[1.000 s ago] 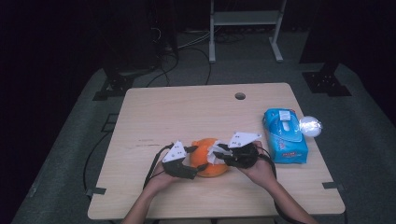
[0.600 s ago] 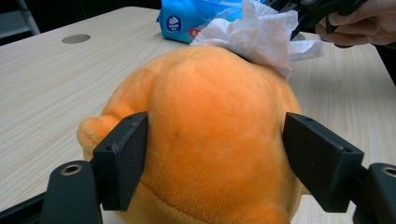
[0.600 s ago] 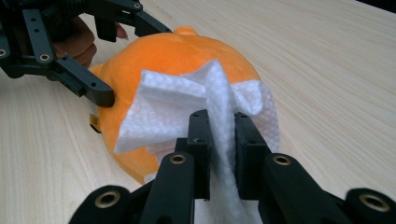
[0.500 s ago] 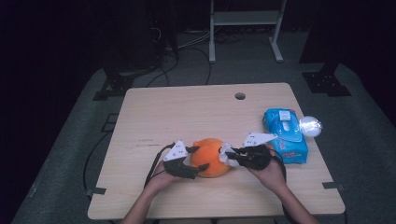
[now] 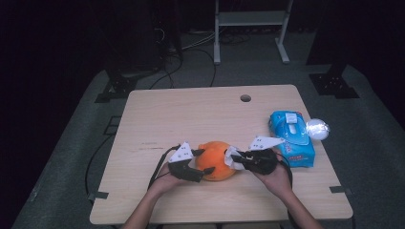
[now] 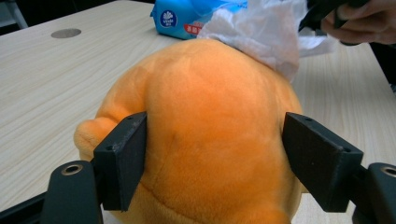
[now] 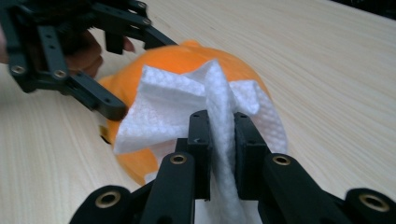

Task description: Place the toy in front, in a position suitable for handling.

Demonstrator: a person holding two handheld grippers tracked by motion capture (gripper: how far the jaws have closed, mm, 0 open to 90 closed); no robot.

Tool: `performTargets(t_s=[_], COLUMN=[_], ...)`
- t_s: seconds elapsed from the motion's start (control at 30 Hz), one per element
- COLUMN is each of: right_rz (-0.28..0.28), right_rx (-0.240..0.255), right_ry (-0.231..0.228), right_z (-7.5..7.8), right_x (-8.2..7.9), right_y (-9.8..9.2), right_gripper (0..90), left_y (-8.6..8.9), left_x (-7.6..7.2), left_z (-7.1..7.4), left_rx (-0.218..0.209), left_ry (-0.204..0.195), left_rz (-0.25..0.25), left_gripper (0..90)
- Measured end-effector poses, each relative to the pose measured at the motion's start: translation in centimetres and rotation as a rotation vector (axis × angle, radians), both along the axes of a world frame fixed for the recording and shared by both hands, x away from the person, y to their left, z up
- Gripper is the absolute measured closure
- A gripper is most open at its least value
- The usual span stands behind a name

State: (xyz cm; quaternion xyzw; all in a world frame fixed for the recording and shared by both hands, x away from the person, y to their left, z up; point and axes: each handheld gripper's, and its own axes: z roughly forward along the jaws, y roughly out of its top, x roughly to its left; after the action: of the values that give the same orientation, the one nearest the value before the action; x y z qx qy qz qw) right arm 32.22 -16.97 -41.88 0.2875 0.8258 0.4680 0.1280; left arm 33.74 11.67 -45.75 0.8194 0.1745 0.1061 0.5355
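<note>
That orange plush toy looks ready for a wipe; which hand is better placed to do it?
Probably the right. The right gripper has a white wipe pinched in its jaws, lying against the orange plush toy. The left gripper brackets the toy, steadying it.

Orange plush toy (image 5: pixel 216 160), plain. White wipe (image 7: pixel 187 109) (dimpled texture). Far right: blue wipes pack (image 5: pixel 292 138), white lid, red strip. Tabletop (image 5: pixel 191 114) pale wood grain. Hand-held gripper jaws black.

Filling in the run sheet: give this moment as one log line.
left gripper: clamps orange plush toy | right gripper: shut on white wipe, wipe against toy | blue wipes pack: on table
</note>
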Motion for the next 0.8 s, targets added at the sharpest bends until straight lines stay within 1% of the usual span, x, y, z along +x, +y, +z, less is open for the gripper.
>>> performTargets(t_s=[0.1,0.13,0.17,0.2,0.27,0.37,0.43,0.47,0.53,0.6,0.63,0.7,0.8], right_rz=[0.036,0.046,0.046,0.047,0.032,-0.016,-0.033,-0.034,-0.016,0.019,0.030,0.031,0.019], right_rx=[0.000,-0.012,-0.014,-0.005,-0.004,-0.032,-0.027,-0.010,0.015,0.046,0.051,0.031,0.019], right_ry=[-0.019,-0.037,-0.040,-0.038,-0.029,-0.023,-0.014,-0.006,-0.005,-0.002,0.001,-0.007,-0.001], right_z=[0.2,0.2,0.2,0.1,-0.2,-0.7,-0.8,-0.8,-0.6,-0.4,-0.5,-0.7,-1.0], right_x=[-0.6,-0.8,-0.9,-0.8,-0.5,-0.1,-0.1,-0.4,-0.8,-1.3,-1.3,-1.3,-0.8], right_y=[1.0,1.3,1.3,1.1,0.6,-0.6,-1.0,-0.9,-0.5,0.3,0.6,0.8,0.3], right_gripper=[78.8,78.8,78.7,78.7,78.7,78.7,78.6,78.6,78.5,78.5,78.3,78.3,78.3], left_y=[0.1,0.2,0.2,0.3,0.3,0.5,0.5,0.5,0.7,0.8,0.8,0.7,0.6], left_x=[0.0,0.0,-0.1,-0.1,-0.2,-0.2,-0.2,-0.3,-0.3,-0.2,-0.3,-0.4,-0.3], left_z=[-0.1,-0.1,-0.2,-0.2,-0.3,-0.4,-0.4,-0.4,-0.4,-0.5,-0.5,-0.6,-0.6], left_rx=[-0.004,-0.002,-0.003,-0.005,-0.013,-0.020,-0.009,-0.002,0.005,-0.002,-0.003,-0.014,-0.028], left_ry=[0.003,0.001,-0.003,-0.004,-0.008,-0.003,-0.006,-0.006,-0.005,0.003,0.002,-0.003,-0.003], left_rz=[0.000,-0.001,0.000,0.001,0.006,0.017,0.027,0.032,0.044,0.052,0.053,0.059,0.067], left_gripper=[24.1,24.1,24.2,24.2,24.2,24.1,23.8,22.8,21.2,20.6,20.4,20.1,20.1])
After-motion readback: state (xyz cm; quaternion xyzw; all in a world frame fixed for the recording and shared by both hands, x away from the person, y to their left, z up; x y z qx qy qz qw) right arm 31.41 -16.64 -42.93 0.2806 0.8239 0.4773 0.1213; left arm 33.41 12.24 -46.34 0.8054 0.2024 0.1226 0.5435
